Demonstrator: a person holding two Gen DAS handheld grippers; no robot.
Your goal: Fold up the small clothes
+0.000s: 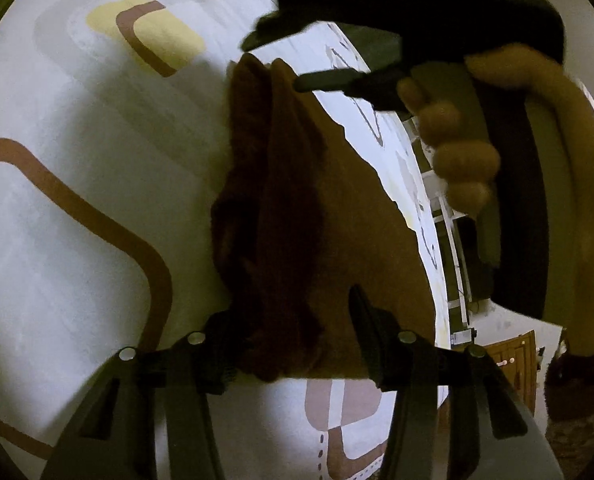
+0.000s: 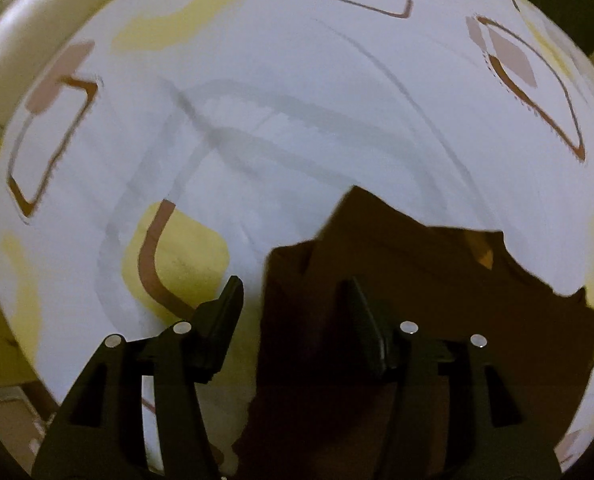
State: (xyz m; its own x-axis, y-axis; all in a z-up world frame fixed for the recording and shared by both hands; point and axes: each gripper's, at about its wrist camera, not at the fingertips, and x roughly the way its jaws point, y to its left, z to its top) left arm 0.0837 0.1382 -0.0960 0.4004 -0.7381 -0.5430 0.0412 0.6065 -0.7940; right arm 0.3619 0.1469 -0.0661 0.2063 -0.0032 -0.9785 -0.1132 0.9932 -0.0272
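1. Cloth first: the small brown garment [image 1: 297, 216] lies bunched on the patterned bedsheet [image 1: 77, 208], running from the centre of the left wrist view down to its lower middle; in the right wrist view it fills the lower right.
2. My left hand-held gripper [image 1: 293, 344] has its jaws spread, with the near edge of the garment lying between them. I cannot see either pad pressing on it, so I judge it loose.
3. My right hand-held gripper [image 2: 293, 312] is spread too. The garment's left edge sits between its fingers, and 1 finger is over bare sheet.
4. In the left wrist view, that right hand-held gripper shows at the upper right, held by my right hand [image 1: 461, 148], with 1 dark finger tip pointing at the far ridge of the cloth.
5. Risk: the garment is heaped in thick ridges, so a pinch may catch several layers, or the sheet beneath, and drag the fold crooked.
6. Risk: the right wrist view is smeared, so I judge edge placement there as uncertain; closing now could miss the hem.
7. Around: a padded pale edge [image 2: 25, 40] at the upper left of the right wrist view, and a wooden cabinet [image 1: 513, 356] at the lower right of the left wrist view. Nothing lies on the sheet between my tools and the cloth.
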